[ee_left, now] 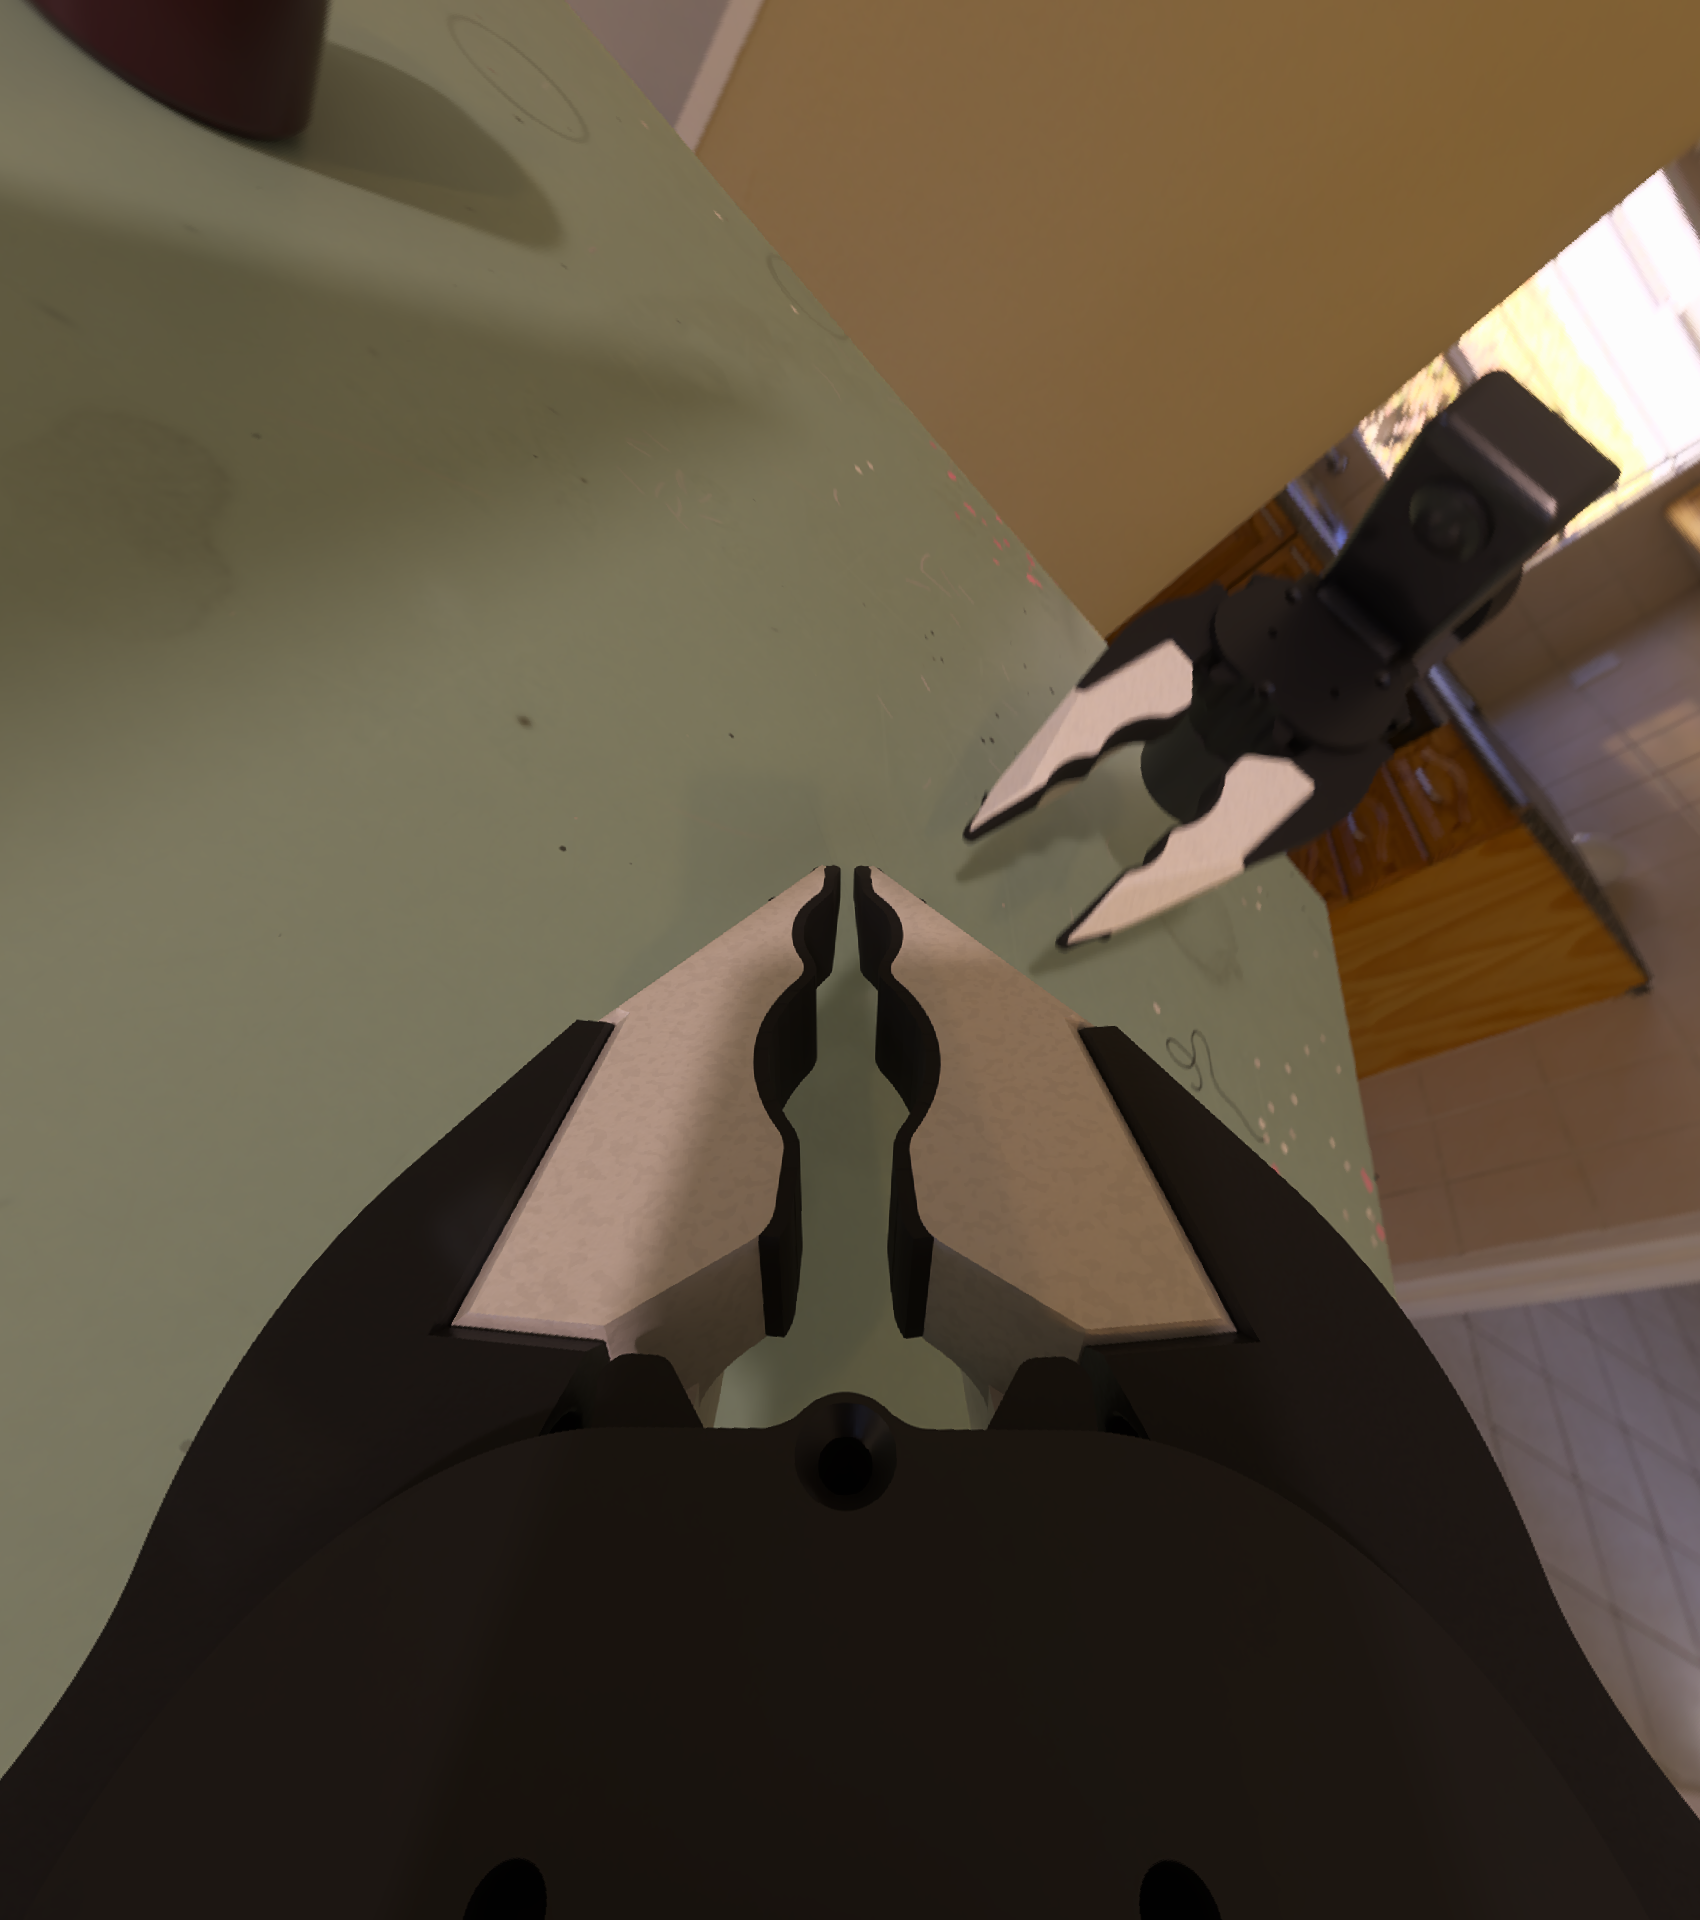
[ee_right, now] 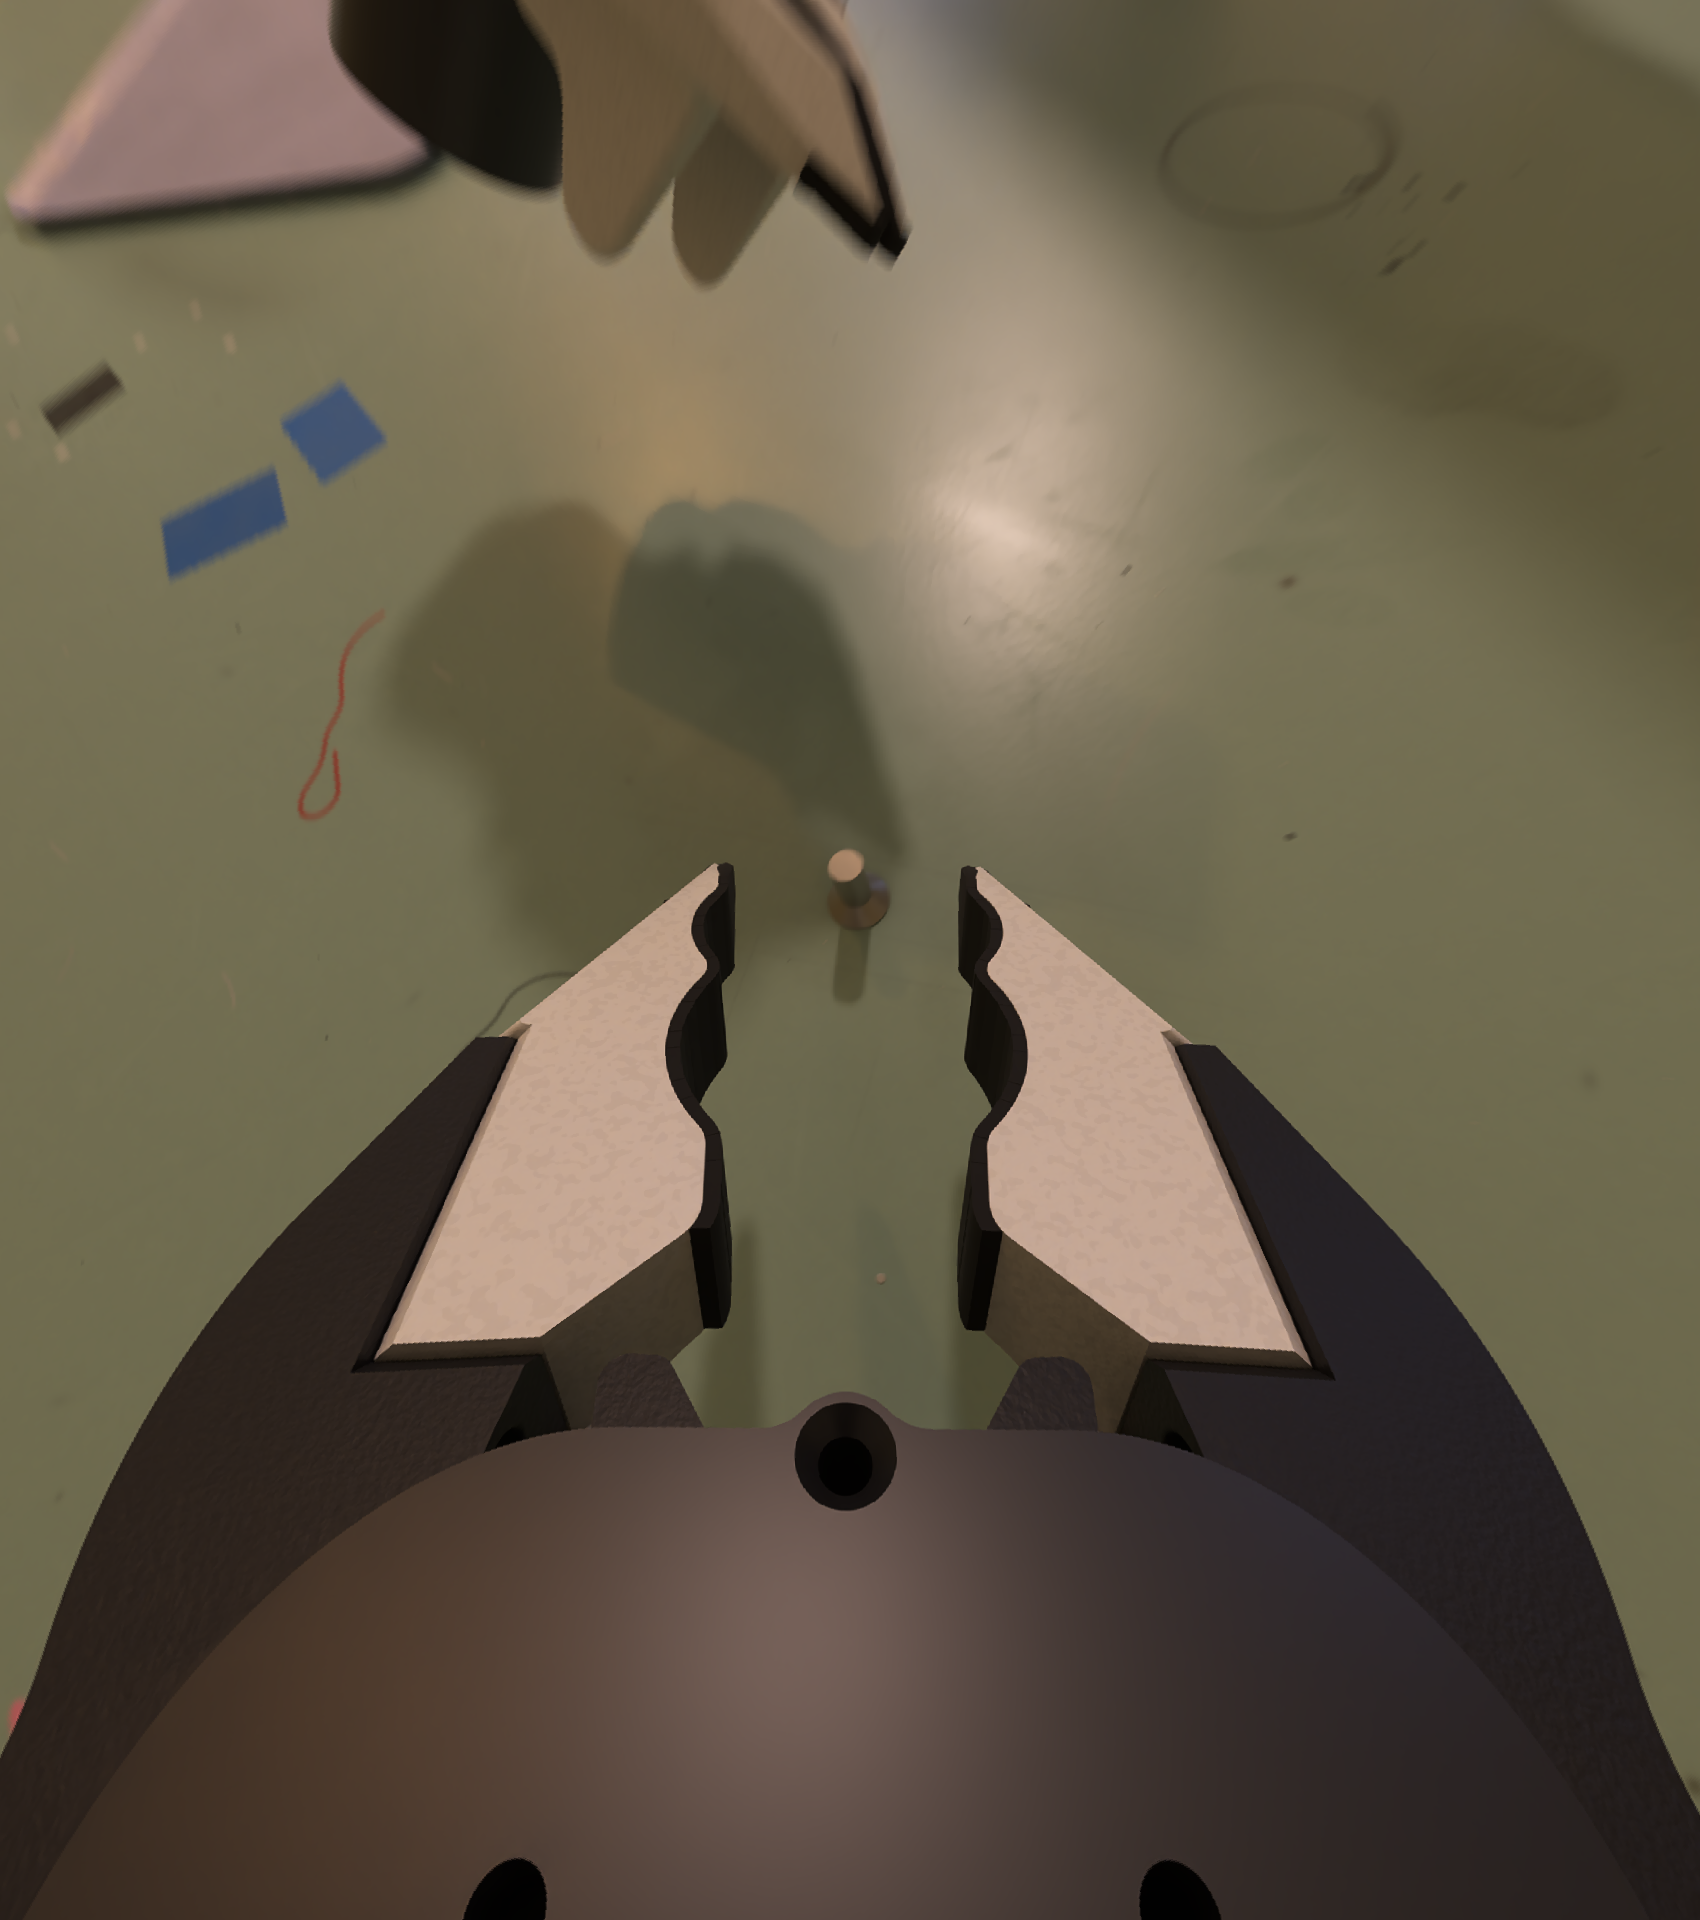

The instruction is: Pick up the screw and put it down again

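Note:
A small metal screw (ee_right: 853, 894) stands on its head on the green table (ee_right: 1345, 935), shaft up. My right gripper (ee_right: 846, 883) is open, and the screw sits between its fingertips without touching either. The right gripper also shows in the left wrist view (ee_left: 1028, 883), open, tips near the table's edge. My left gripper (ee_left: 847, 878) is shut and empty, just above the table. It shows blurred at the top of the right wrist view (ee_right: 721, 208). The screw does not show in the left wrist view.
A dark maroon cylinder (ee_left: 202, 62) stands at the far left. A pale flat slab (ee_right: 222, 135), blue tape patches (ee_right: 274, 478) and a red thread (ee_right: 332, 727) lie on the table. The table's edge (ee_left: 1189, 727) runs close on the right, with floor beyond.

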`<act>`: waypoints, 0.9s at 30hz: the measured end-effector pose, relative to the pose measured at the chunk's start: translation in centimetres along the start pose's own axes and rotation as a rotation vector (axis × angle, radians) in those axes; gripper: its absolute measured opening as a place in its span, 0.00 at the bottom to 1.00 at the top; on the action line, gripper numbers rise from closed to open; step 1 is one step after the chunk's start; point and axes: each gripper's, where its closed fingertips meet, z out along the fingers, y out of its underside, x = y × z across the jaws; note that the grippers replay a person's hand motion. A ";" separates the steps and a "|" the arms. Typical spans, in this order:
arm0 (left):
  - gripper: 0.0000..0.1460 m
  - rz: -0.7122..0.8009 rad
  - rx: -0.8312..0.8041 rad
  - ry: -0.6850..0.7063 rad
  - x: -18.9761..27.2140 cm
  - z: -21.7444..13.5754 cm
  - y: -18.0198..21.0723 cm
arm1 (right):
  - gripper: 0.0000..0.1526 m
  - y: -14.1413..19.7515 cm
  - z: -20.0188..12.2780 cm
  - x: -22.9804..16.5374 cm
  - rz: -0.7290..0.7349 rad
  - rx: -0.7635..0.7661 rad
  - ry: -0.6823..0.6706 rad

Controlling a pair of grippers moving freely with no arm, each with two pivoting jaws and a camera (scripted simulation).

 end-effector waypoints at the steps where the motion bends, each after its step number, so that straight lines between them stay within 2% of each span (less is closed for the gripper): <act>1: 0.02 -0.024 0.016 0.002 -0.2 -0.1 0.0 | 0.29 0.5 0.5 -0.4 -0.007 -0.045 -0.006; 3: 0.02 -0.059 0.026 0.032 -0.2 0.1 0.0 | 0.28 1.0 1.5 -0.7 -0.067 -0.126 0.030; 6: 0.02 -0.046 -0.027 -0.004 -0.6 0.8 0.9 | 0.26 1.4 2.7 -0.6 -0.204 -0.216 0.113; 10: 0.02 -0.027 -0.048 0.008 0.0 1.1 1.3 | 0.26 2.4 3.7 -0.3 -0.255 -0.326 0.132; 12: 0.02 -0.023 -0.057 0.010 0.1 1.1 1.4 | 0.26 2.3 3.8 0.0 -0.288 -0.334 0.162; 14: 0.02 -0.023 -0.060 0.010 0.2 1.1 1.5 | 0.20 2.3 3.9 0.1 -0.320 -0.342 0.180; 16: 0.02 -0.033 -0.063 0.029 0.4 1.2 1.7 | 0.07 2.2 4.0 0.4 -0.348 -0.343 0.205; 18: 0.02 -0.038 -0.070 0.049 0.6 1.2 1.8 | 0.05 1.6 3.6 0.8 -0.376 -0.335 0.231; 21: 0.02 -0.069 -0.051 0.101 1.3 1.0 1.5 | 0.05 -1.8 2.1 0.3 -0.330 -0.105 0.191; 27: 0.02 -0.178 0.065 0.227 3.0 0.8 0.1 | 0.05 -9.2 -3.2 0.0 0.030 0.577 -0.009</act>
